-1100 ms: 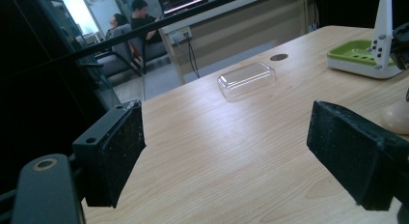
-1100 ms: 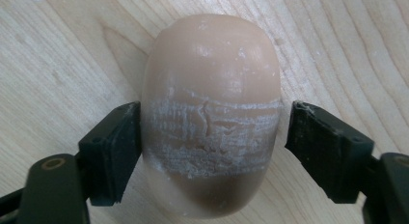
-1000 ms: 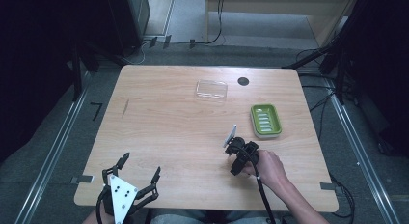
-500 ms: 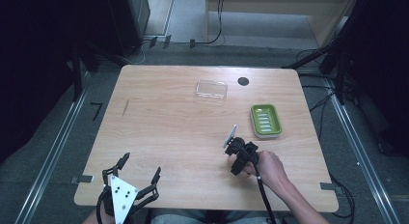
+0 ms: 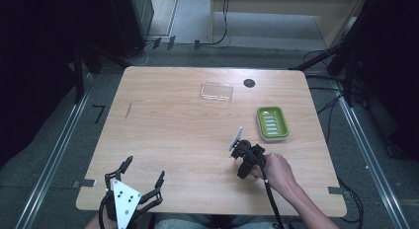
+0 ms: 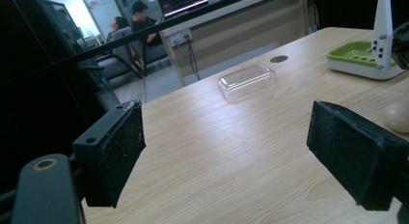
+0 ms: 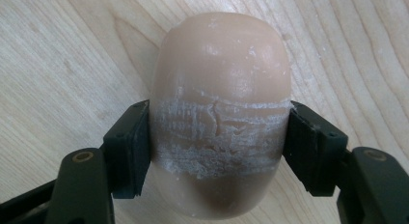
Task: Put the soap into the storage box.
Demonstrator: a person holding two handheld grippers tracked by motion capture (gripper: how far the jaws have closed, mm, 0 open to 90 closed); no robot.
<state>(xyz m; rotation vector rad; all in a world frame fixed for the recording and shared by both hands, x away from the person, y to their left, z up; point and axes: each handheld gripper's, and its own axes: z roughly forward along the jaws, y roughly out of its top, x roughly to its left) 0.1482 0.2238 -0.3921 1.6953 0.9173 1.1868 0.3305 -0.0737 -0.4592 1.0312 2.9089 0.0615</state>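
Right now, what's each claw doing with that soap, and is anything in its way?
Right gripper shut on soap bar, jaws just closed. Left gripper open, idle. Green soap dish nearby, path clear.

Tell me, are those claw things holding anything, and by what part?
The right gripper has just closed on a tan soap bar, its pads pressing the bar's two long sides across a scuffed whitish band. The left gripper stands open over the table, holding nothing.

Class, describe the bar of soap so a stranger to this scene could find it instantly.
Start at the wooden table, then go to the green soap dish at its right side. Nearer the person, the right tool clamps a bar of soap: rounded, beige, with a whitish scuffed band across its middle.
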